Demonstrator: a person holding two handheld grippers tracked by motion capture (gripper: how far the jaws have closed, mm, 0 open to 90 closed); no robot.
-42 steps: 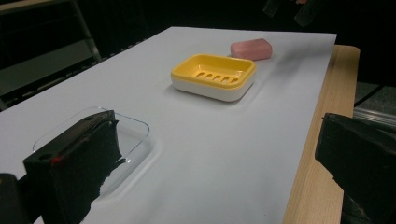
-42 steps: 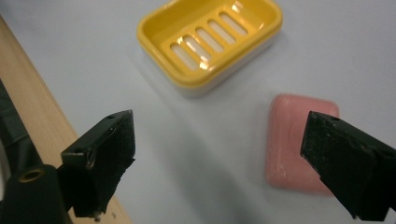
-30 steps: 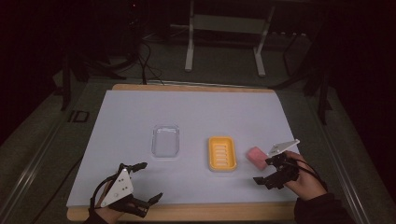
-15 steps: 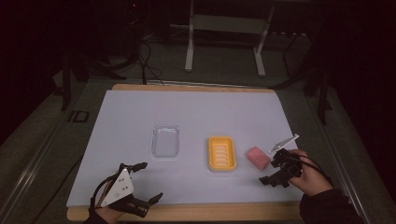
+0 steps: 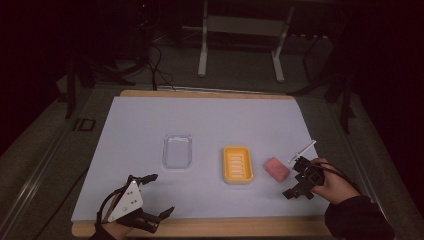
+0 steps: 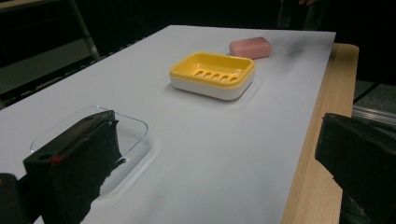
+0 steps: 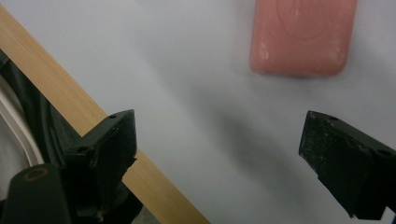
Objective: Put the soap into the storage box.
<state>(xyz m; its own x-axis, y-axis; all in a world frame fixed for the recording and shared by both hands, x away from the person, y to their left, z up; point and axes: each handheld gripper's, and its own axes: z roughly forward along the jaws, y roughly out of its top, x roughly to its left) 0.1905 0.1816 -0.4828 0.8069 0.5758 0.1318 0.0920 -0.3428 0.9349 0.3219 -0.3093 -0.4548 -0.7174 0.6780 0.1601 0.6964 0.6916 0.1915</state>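
Observation:
A pink soap bar lies on the white mat just right of a yellow soap dish. A clear plastic tray sits left of the dish. My right gripper hovers open right of the soap, not touching it; in the right gripper view the soap lies beyond the gap of that gripper. My left gripper is open at the mat's near left corner. In the left gripper view that gripper looks across the clear tray to the dish and the soap.
The white mat covers a wooden table whose edge shows along the near side. A metal stand and cables are on the dark floor beyond the table. The wooden edge runs close to my right gripper.
My right hand has shifted slightly right and toward the near edge and rolled, so its grey plate now shows edge-on. The left gripper has not moved.

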